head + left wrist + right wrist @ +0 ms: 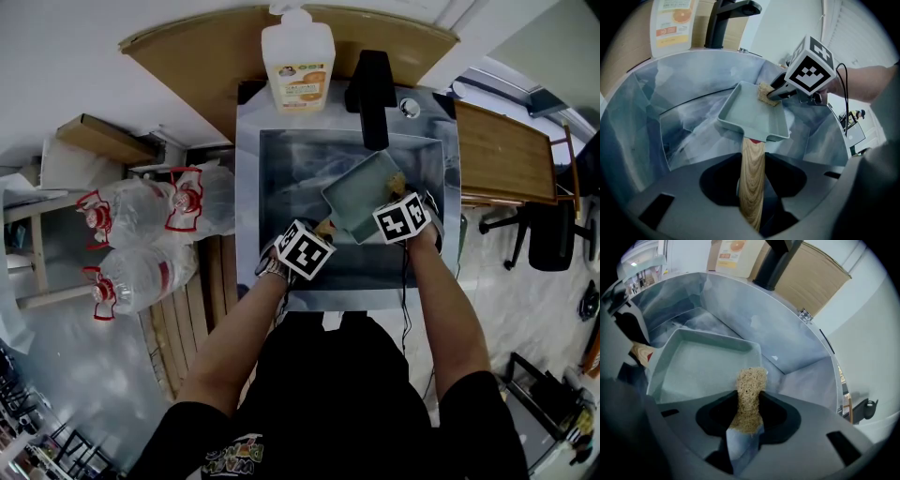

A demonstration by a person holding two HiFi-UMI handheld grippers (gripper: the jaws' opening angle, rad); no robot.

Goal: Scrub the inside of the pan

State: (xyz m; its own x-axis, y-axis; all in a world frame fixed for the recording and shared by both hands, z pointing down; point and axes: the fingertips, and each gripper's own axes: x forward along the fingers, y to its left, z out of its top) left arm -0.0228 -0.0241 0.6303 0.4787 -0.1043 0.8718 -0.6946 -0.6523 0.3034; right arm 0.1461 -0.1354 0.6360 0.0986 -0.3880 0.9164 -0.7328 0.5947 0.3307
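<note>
The person wears a black short-sleeved T-shirt (328,394) with a yellowish print (234,457) low on its front. Past the T-shirt's sleeves are a metal wristband (273,269), the left gripper (323,228) and right gripper (395,185), each with a white cube of black square markers, and a thin black cable (405,291).

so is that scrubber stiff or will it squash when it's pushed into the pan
Probably squashy: the scrubber looks like loose, coarse fibre with a frayed edge. Likely light too, since it stands up unsupported beyond where the right gripper pinches it. Its rough weave should drag on the pan rather than slide.
</note>
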